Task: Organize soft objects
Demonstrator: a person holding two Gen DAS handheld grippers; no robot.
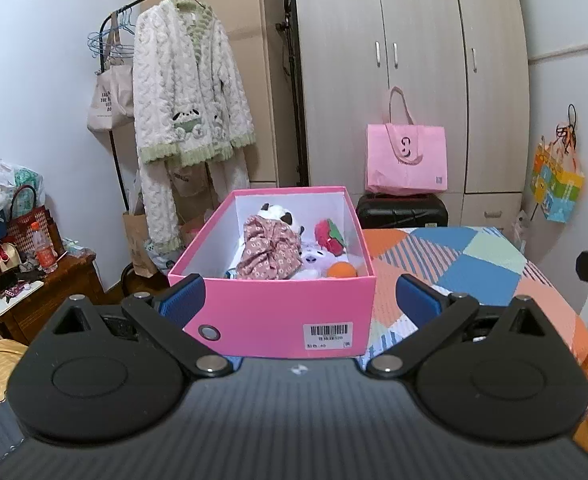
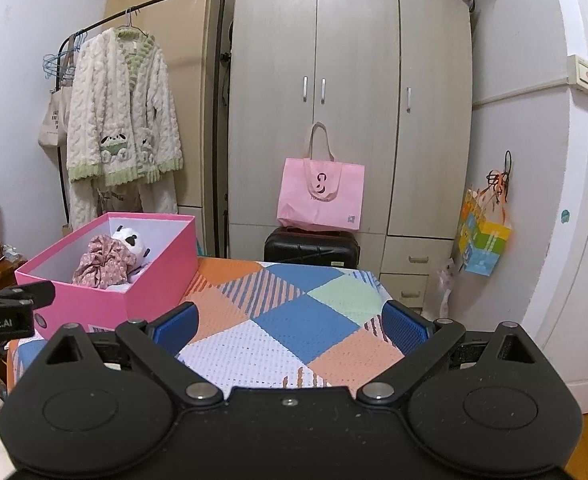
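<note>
A patchwork-covered bench (image 2: pixel 294 320) carries an open pink box (image 1: pixel 270 312), which stands at the bench's left end as the right wrist view shows it, and straight ahead of the left tongs (image 1: pixel 300 300). Its lid is off and a barcode label is stuck on the near wall.

Inside the box, largest first: a bundle of pink floral cloth (image 1: pixel 268 250) fills the left half, heaped toward the middle. Behind it, against the far wall, sits a black-and-white plush panda (image 1: pixel 280 214), touching the cloth. To the right lies a pale lilac plush with a face (image 1: pixel 314 260), low on the box floor. Above that, by the right wall, is a red strawberry plush with green leaves (image 1: pixel 330 236). An orange ball (image 1: pixel 342 270) rests in the near right corner.

The left tongs are spread wide and hold nothing, one blue pad beside each near corner of the box. The right tongs (image 2: pixel 290 326) are likewise wide apart and empty, over bare patchwork to the right of the box.
</note>
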